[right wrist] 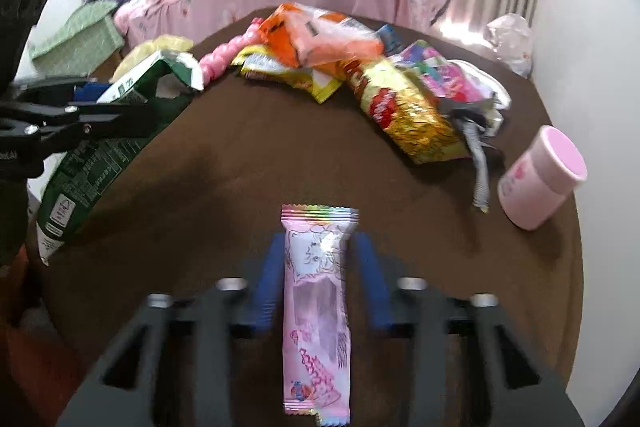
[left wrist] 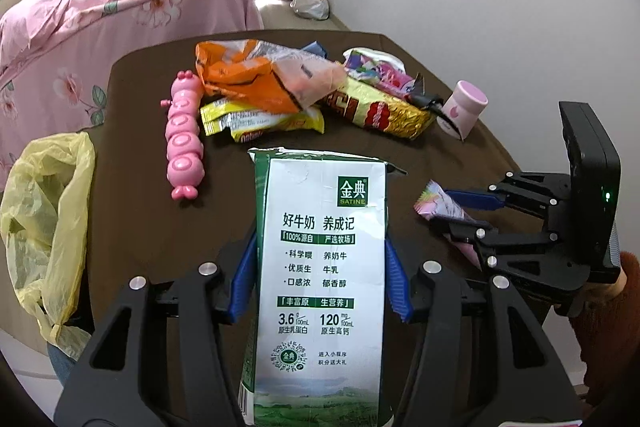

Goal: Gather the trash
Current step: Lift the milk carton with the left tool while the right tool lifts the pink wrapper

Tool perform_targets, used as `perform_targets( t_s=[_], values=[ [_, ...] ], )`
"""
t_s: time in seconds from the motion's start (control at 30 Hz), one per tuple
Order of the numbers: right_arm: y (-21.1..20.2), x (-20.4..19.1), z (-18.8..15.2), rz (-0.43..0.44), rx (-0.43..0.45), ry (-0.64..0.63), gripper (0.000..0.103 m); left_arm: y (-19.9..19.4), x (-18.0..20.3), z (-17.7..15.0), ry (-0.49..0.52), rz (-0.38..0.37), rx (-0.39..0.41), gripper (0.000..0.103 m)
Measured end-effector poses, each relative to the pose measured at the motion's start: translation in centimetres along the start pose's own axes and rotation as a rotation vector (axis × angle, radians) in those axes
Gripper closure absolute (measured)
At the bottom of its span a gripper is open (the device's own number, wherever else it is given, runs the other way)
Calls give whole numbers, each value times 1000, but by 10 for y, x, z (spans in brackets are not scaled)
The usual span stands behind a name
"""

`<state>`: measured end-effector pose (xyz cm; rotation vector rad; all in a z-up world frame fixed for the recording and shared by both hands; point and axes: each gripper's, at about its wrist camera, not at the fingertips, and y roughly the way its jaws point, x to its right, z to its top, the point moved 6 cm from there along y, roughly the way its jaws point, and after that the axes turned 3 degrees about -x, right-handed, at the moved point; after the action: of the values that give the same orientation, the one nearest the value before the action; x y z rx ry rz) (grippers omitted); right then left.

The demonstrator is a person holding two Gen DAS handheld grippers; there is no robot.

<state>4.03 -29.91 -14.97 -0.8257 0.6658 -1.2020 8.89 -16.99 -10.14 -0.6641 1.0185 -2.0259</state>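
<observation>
Brown table [left wrist: 132, 187], wrapper pile [left wrist: 280, 87] w/ pink toy [left wrist: 184, 139], cup [left wrist: 464, 109] maybe tipped

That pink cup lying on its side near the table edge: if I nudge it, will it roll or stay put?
The pink cup lies on its side on the brown table, so a nudge would probably make it roll. It looks slightly tapered, so it would likely curve rather than run straight. It lies close to the table's edge, so it could go off.
</observation>
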Motion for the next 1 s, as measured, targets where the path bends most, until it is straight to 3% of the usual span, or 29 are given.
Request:
perform_targets(
  t_s=[0.1,0.43,0.7,0.83,1.0],
  values=[
    [-7,0,-2,-10,31,-7,84,6,0,-2,3,-3,-17,52],
    [-34,41,-22,8,105,197,85,45,5,-10,14,-41,-162,51],
    [-26,37,-27,7,93,188,85,51,18,-2,59,-103,-218,34],
    [-25,33,-26,13,100,186,85,52,15,3,67,-48,-202,35],
    [-34,32,-17,9,129,179,85,63,7,2,49,-20,-226,44]
  ],
)
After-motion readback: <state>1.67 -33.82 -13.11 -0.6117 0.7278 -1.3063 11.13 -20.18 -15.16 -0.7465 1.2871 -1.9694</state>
